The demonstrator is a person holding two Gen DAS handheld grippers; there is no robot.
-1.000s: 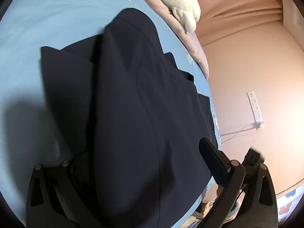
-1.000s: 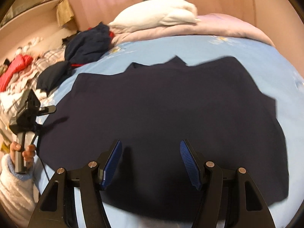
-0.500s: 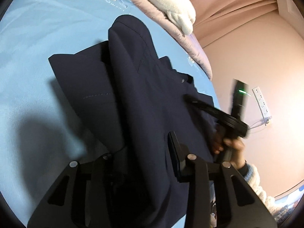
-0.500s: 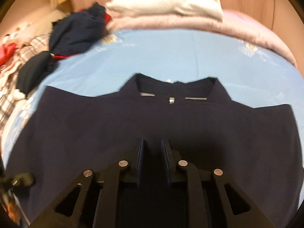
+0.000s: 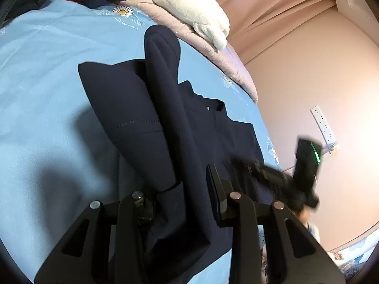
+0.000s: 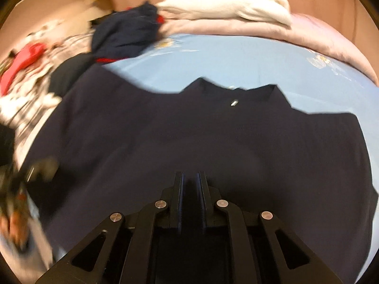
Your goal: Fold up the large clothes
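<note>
the left gripper (image 5: 182, 189) is clamping a raised fold of the navy garment (image 5: 132, 108), which is lying spread on the blue bedsheet (image 5: 40, 75); the collar is pointing toward 1 o'clock. the right gripper (image 6: 190, 184), its jaws having just been closing, is pinching the garment's near hem at 6 o'clock. a white pillow (image 6: 227, 2) is sitting at 12 o'clock.

The left hand-held gripper (image 5: 184, 194) is pinching a fold of the dark garment (image 5: 132, 108) between its narrowed jaws, while the right hand-held gripper (image 6: 190, 187), pointing steeply down, is clamping nearly shut on the same cloth's near edge.
</note>
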